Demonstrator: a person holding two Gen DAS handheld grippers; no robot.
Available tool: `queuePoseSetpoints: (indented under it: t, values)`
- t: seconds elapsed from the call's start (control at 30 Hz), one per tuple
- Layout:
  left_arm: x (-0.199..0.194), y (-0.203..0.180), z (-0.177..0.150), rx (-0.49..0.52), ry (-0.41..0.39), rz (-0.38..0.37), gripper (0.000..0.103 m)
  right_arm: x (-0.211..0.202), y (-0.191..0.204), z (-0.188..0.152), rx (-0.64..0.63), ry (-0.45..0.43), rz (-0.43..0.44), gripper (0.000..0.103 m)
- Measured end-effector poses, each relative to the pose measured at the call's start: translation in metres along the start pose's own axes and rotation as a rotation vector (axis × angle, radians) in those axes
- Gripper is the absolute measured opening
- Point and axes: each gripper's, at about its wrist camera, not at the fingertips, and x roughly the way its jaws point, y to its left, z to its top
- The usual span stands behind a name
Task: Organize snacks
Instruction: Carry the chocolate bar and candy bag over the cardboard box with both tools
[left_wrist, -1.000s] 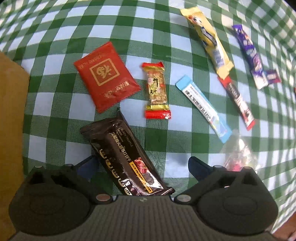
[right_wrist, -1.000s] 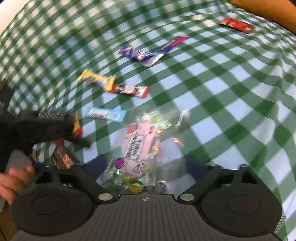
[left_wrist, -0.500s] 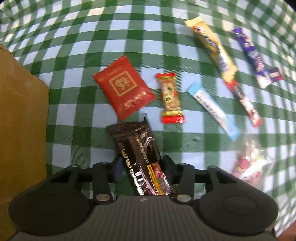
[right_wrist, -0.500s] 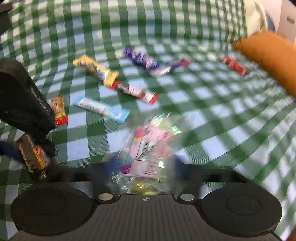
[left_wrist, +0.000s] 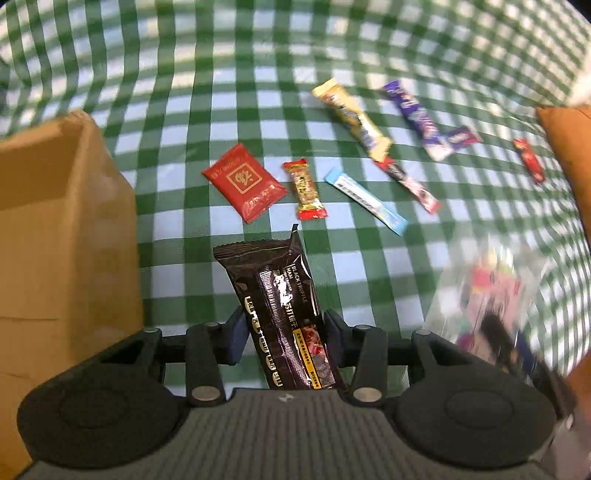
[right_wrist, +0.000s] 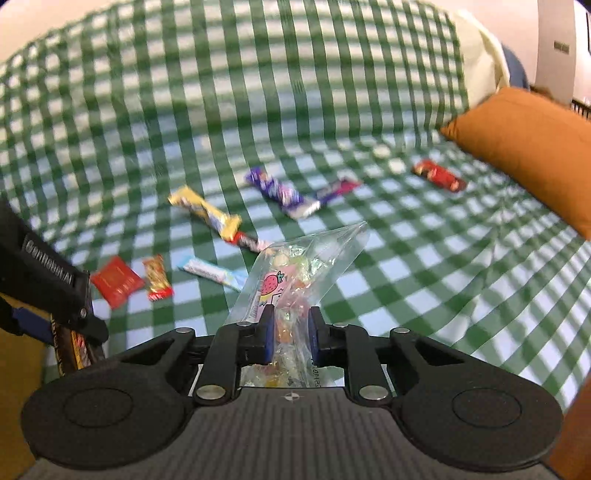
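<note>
Now the left claw (left_wrist: 282, 334) grips the black snack bar (left_wrist: 280, 306), lifted at six o'clock; the right claw's (right_wrist: 290, 334) jaws are closing on the clear candy bag (right_wrist: 295, 273), raised above the checkered cloth (right_wrist: 406, 258).

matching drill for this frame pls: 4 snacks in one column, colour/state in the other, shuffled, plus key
Things:
1. black truffle bar
2. clear candy bag
3. square sachet
4. small bar near the orange cushion

States:
A. lying flat on the checked cloth, red with a gold emblem
B. clamped in the left tool, off the cloth
C. red, lying alone, apart from the other snacks
D. between the pads of the right tool, whose jaws are closing on it

Pairs: 1-B, 2-D, 3-A, 4-C
</note>
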Motion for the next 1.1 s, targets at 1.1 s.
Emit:
queuePoseSetpoints:
  t: [1.1]
  values:
    - [-0.208, 0.237, -0.171, -0.192, -0.210, 0.044, 0.048, -0.253, 0.190, -0.023, -0.327, -0.100, 0.359, 0.020]
